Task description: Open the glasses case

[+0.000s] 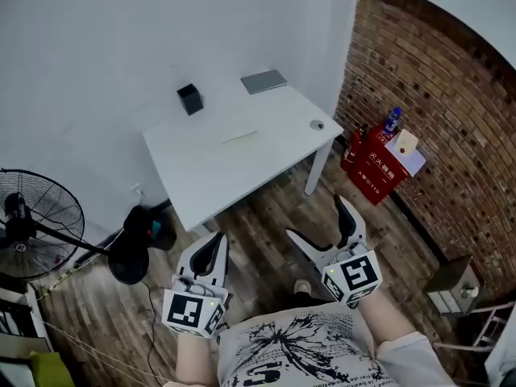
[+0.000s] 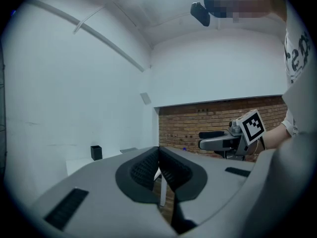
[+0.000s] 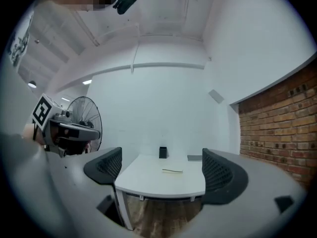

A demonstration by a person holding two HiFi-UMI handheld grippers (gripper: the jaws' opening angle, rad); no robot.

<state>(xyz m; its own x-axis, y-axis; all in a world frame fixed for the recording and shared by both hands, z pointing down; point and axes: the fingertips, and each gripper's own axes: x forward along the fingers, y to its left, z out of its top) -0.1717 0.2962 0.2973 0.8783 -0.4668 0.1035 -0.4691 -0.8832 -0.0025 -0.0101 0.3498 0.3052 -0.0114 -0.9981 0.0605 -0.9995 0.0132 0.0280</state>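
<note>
A flat grey case [image 1: 264, 81] lies at the far edge of the white table [image 1: 201, 176], with a thin pale strip [image 1: 239, 138] nearer the middle. In the right gripper view the case [image 3: 194, 157] sits far off, beyond the pale strip [image 3: 172, 171]. Both grippers hang over the wooden floor, short of the table. My left gripper [image 1: 211, 250] is shut and empty, its pads meeting [image 2: 158, 155]. My right gripper [image 1: 318, 220] stands wide open with nothing between its fingers [image 3: 161, 170].
A black box [image 1: 189, 99] and a small round object [image 1: 317, 125] also sit on the table. A standing fan [image 1: 32, 224] is at the left, a red box [image 1: 375, 168] against the brick wall [image 1: 435, 95] at the right. A dark object [image 1: 133, 252] lies on the floor.
</note>
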